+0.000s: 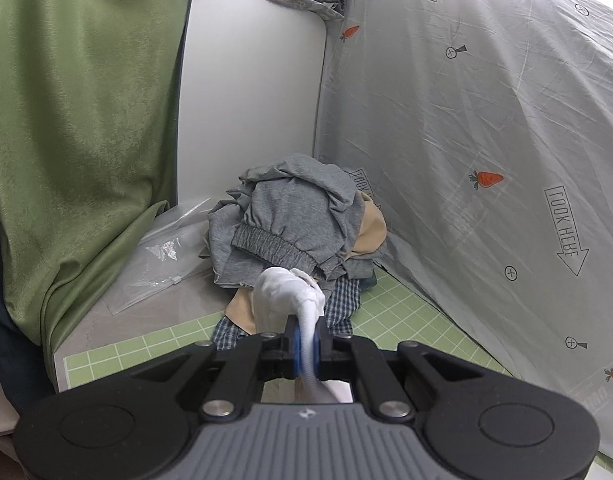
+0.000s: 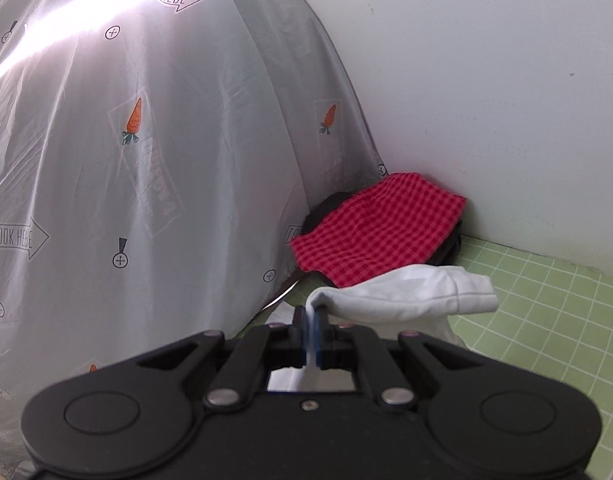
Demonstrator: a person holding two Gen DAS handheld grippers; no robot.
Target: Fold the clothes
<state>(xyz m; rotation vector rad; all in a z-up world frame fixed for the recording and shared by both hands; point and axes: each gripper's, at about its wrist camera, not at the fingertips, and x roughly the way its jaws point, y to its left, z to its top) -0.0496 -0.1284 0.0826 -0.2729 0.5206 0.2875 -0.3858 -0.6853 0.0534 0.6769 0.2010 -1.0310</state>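
Both tongs clamped tight on the white garment, one at each side: left tongs (image 1: 306, 346) pinching a rolled, cord-like hem, right tongs (image 2: 312, 326) nipping a thin edge. Held well apart at two points, probably to lift the white garment (image 2: 406, 292) clear of the green gridded mat (image 2: 546, 320) and spread it for a first fold. Raised above the worktop near its back edge, between the two heaps. Soft white knit, bunched into a knot ahead of the left tongs, draping in a loose pouch with a stitched hem ahead of the right. Unfolded pile of grey clothes (image 1: 290, 220) heaped in the back left corner against the carrot-print sheet (image 1: 466, 140). Red checked cloth (image 2: 378, 224) lying flat in the back right corner by the wall, apparently already folded.
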